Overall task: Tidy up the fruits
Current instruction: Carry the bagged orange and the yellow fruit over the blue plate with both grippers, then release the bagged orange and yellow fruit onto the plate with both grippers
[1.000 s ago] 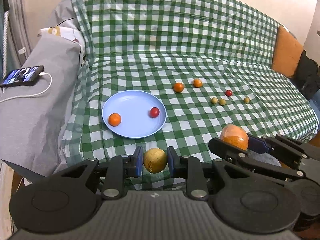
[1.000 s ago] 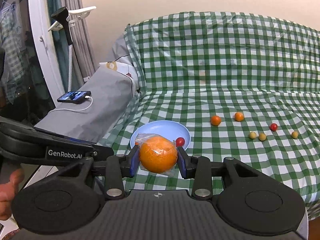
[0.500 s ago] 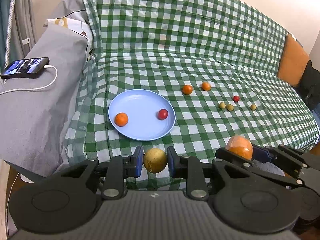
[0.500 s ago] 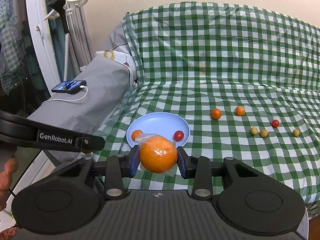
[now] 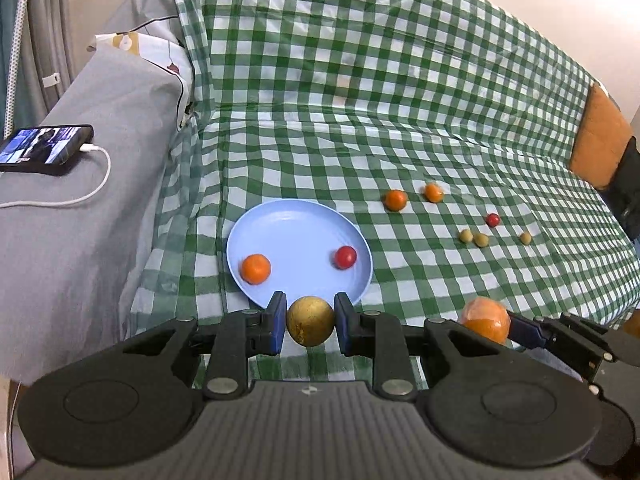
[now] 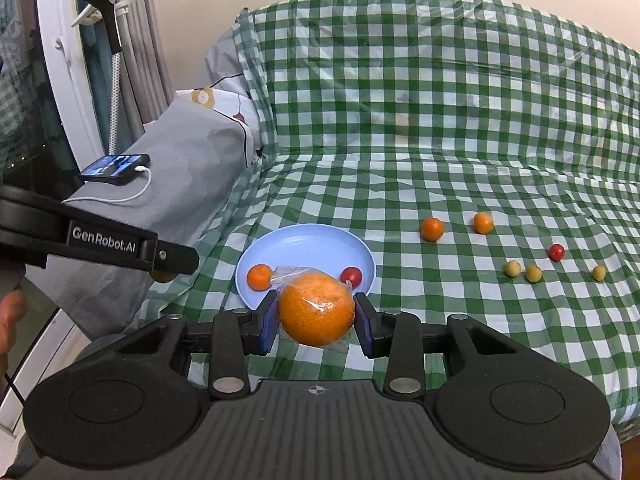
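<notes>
My left gripper (image 5: 310, 322) is shut on a brownish-yellow round fruit (image 5: 310, 321), just before the near rim of the light blue plate (image 5: 296, 232). On that plate lie a small orange (image 5: 255, 268) and a red cherry tomato (image 5: 345, 257). My right gripper (image 6: 316, 314) is shut on a large orange wrapped in clear plastic (image 6: 317, 309), also short of the plate (image 6: 312, 244). In the left wrist view the wrapped orange (image 5: 485, 319) shows at lower right. Two small oranges (image 5: 395, 199), a red tomato (image 5: 493, 220) and three small yellow fruits (image 5: 481, 239) lie on the checked cloth to the right.
A green-and-white checked cloth (image 5: 360, 120) covers the sofa seat and back. A phone (image 5: 44, 148) with a white cable lies on the grey armrest at left. An orange cushion (image 5: 598, 142) sits at far right. A hand (image 6: 10, 316) shows at the left edge of the right wrist view.
Both grippers have moved forward toward the plate with their fruits still held; the plate and loose fruits now appear nearer and lower in both views.
</notes>
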`<state>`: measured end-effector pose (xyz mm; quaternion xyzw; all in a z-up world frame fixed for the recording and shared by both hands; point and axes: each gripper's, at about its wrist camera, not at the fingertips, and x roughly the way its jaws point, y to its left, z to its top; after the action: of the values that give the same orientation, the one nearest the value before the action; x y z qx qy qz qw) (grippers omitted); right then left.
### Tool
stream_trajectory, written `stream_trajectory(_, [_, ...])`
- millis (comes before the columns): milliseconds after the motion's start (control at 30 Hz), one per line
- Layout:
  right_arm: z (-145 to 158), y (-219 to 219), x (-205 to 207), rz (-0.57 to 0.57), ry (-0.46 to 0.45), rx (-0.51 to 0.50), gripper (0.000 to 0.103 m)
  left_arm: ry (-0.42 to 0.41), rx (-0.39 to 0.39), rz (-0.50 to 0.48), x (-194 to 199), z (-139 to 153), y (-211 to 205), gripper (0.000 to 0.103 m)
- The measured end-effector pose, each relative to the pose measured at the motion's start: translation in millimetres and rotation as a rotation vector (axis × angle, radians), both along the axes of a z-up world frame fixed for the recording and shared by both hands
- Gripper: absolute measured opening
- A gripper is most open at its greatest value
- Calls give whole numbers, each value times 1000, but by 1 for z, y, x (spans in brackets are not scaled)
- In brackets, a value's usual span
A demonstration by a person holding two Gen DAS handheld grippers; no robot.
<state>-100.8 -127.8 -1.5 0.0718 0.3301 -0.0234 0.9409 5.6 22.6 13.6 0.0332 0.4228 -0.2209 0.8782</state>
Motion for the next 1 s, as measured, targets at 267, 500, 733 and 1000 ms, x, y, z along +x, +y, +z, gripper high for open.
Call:
stream_trajectory(267, [-13, -2, 41, 13, 26, -5, 40, -8, 34, 18, 51, -12, -11, 28])
stream_trajectory(500, [-30, -6, 79, 15, 50, -8, 40, 16, 68, 26, 95, -35, -24, 28])
stream_trajectory(733, [-53, -10, 118, 17, 92, -9, 41, 50, 97, 38, 136, -67, -38, 28])
stream_trajectory(1000, [-87, -8, 149, 19, 134, -6, 41, 65, 118, 47, 164, -94, -47, 28])
